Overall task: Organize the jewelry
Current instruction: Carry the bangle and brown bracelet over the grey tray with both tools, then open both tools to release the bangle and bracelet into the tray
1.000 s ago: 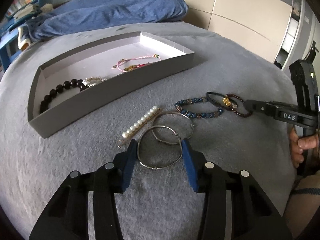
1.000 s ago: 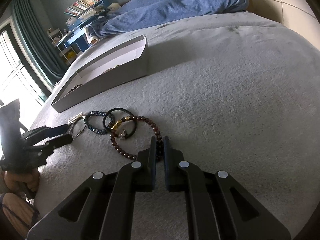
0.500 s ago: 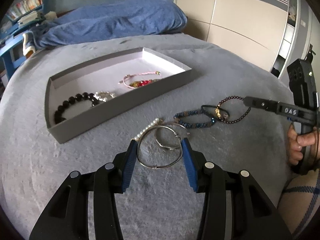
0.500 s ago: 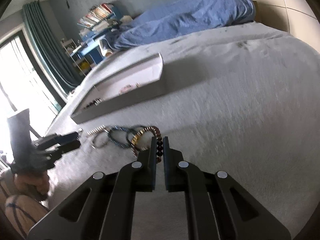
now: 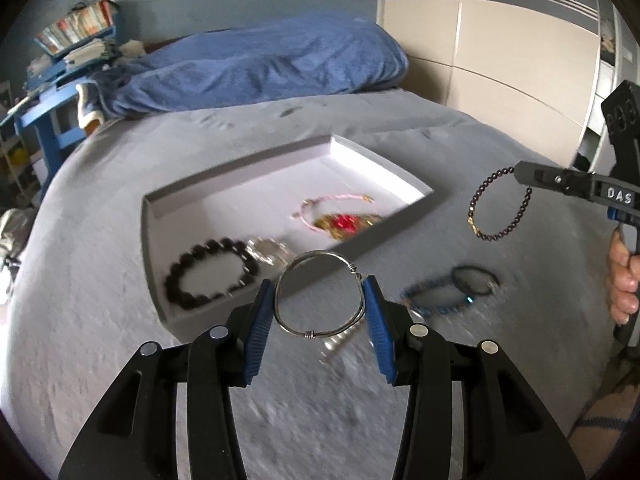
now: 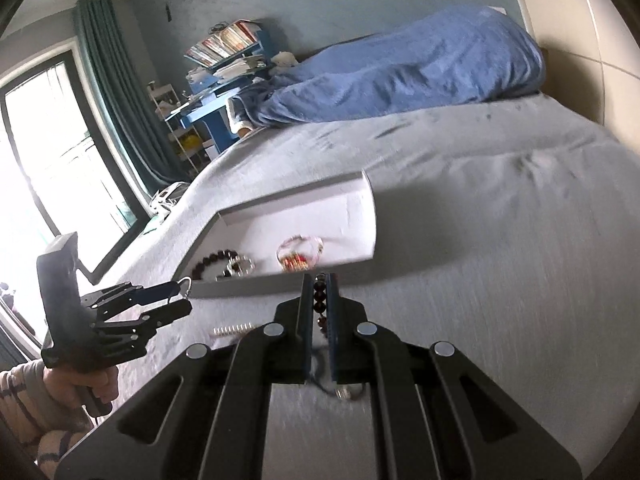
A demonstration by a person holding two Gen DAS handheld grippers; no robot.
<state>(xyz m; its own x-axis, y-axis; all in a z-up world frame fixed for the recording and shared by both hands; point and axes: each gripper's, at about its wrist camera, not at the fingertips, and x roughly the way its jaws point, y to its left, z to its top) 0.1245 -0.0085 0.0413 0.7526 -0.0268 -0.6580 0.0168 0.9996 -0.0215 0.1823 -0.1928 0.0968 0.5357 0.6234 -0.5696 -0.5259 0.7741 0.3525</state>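
From the left wrist camera, my left gripper [image 5: 320, 310] is clamped on a silver wire bangle [image 5: 320, 294], its blue pads [image 5: 260, 326] pressing the ring's two sides and holding it above the grey bedspread [image 5: 100, 280]. Beyond it sits the shallow grey tray [image 5: 154, 248], holding a black bead bracelet [image 5: 210, 276], a pink cord bracelet [image 5: 332, 208] and something red and gold that is too blurred for me to name. On the spread to the right lie a blue bead bracelet [image 5: 436, 300] and a black hair tie [image 5: 476, 278], with a pearl hair clip [image 5: 336, 342] just behind my fingers. Further right, my right gripper [image 5: 520, 174] is pinched on a dark bead bracelet [image 5: 500, 210], which dangles in the air beside the tray.

From the right wrist camera, my right gripper [image 6: 319, 280] is nearly closed, with the dark bead bracelet [image 6: 320, 296] caught between the pads, just in front of the tray's [image 6: 248, 286] near wall. My left gripper [image 6: 178, 298] shows at left with the bangle [image 6: 185, 282] at its tips. A blue duvet [image 6: 400, 72] lies across the head of the bed.
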